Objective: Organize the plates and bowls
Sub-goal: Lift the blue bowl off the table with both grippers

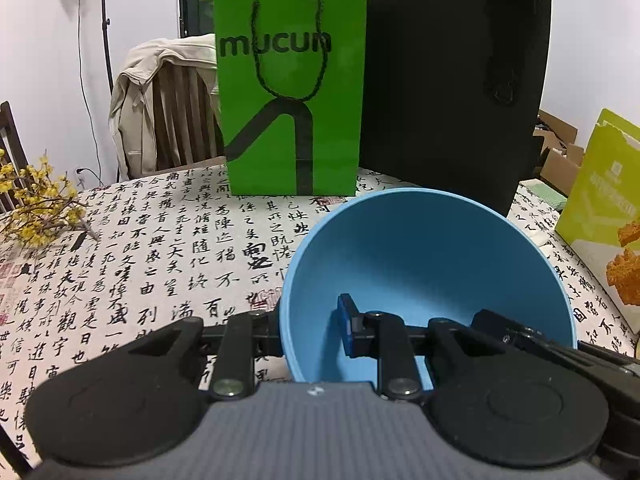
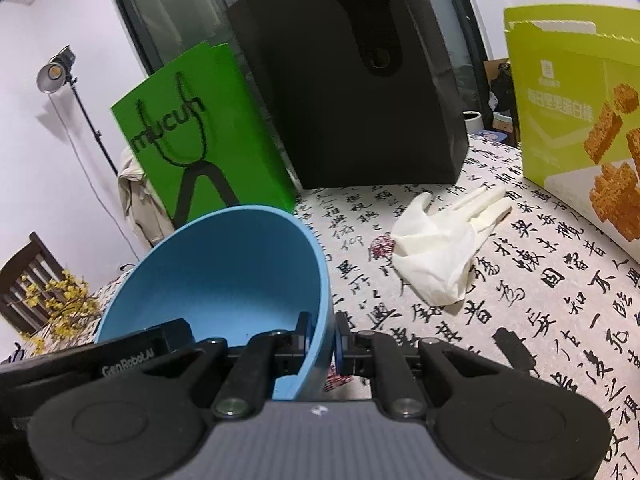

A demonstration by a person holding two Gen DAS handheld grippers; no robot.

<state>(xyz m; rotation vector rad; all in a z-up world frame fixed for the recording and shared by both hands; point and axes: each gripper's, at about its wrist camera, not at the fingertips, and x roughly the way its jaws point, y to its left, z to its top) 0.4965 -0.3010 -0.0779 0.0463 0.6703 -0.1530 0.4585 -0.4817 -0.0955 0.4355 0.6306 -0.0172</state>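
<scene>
Blue plastic bowl (image 1: pixel 432 264), empty, held tilted above the calligraphy-printed tablecloth (image 1: pixel 160 248); left gripper (image 1: pixel 312 332) and right gripper (image 2: pixel 320 340) each clamp opposite rim walls; green paper bag (image 1: pixel 292 92) stands behind.

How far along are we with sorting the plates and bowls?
Nothing looks stacked or put away in view. In hand: the round blue plastic bowl, its rim clamped by the left gripper and right gripper. Left: setting it down; no plates or other bowls visible.
</scene>
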